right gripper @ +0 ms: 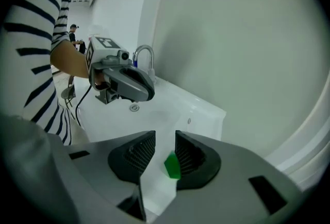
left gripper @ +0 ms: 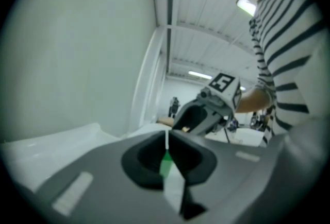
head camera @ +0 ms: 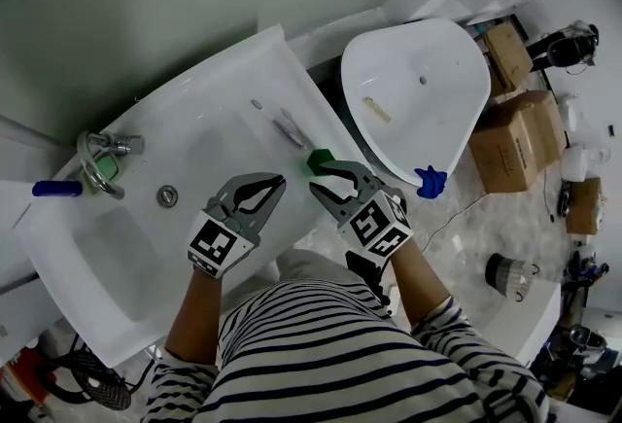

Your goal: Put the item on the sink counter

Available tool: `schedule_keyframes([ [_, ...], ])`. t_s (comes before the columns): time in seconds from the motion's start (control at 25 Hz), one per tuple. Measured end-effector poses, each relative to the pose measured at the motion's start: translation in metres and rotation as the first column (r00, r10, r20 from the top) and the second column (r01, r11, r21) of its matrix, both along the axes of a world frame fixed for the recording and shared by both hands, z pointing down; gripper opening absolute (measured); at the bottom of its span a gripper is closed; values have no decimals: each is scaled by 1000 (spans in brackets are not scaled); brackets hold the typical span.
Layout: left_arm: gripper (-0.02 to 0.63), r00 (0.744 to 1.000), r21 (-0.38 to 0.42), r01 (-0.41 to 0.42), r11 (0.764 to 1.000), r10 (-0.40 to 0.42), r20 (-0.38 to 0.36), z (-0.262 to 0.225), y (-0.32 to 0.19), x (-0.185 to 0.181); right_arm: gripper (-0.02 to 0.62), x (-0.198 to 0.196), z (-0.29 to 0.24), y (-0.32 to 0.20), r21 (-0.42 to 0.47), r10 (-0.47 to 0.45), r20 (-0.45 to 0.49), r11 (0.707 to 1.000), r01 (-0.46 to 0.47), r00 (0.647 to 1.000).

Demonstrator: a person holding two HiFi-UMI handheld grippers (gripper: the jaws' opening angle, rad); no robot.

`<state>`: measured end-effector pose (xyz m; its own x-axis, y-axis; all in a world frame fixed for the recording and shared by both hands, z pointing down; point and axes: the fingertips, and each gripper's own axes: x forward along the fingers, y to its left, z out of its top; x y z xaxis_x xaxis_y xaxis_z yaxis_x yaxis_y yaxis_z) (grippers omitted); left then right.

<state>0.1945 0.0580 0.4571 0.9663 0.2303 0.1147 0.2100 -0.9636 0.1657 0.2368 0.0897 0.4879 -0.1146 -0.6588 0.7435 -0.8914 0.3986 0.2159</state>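
A small green item (head camera: 321, 159) lies at the right end of the white sink counter (head camera: 229, 81), near its front edge. My right gripper (head camera: 327, 175) points down at it, jaws open. In the right gripper view the green item (right gripper: 172, 165) sits in the gap between them, close against the right pad and clear of the left one. My left gripper (head camera: 280, 181) hovers just to its left over the basin, empty, with its fingertips together. In the left gripper view the green item (left gripper: 166, 164) shows through the slit under the closed tips, and the right gripper (left gripper: 203, 115) is beyond.
A chrome faucet (head camera: 97, 158) and a drain (head camera: 168, 195) sit at the basin's left, with a blue object (head camera: 56, 188) beside them. A toothbrush-like thing (head camera: 289, 130) lies on the counter. A white bowl-shaped fixture (head camera: 418, 90) and cardboard boxes (head camera: 515, 134) stand to the right.
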Motion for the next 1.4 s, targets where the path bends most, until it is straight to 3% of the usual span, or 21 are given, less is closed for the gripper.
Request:
schedule_keyframes([
  [0.32,17,1000,8,-20,1000,19,22,7,7,5,109,14,35,17,-176,-122,-140,980,97,983],
  [0.64,17,1000,18,-12,1000,12,25,5,5,2,95,18,76,21,-348,-271,-237,920,179,933],
  [1.04,17,1000,16,6,1000,-7,29,3,1,-10,79,24,100,28,-479,-344,-251,857,192,905],
  [1.4,17,999,15,25,1000,-25,23,-4,-3,-18,15,24,104,29,-522,-384,-261,828,205,886],
])
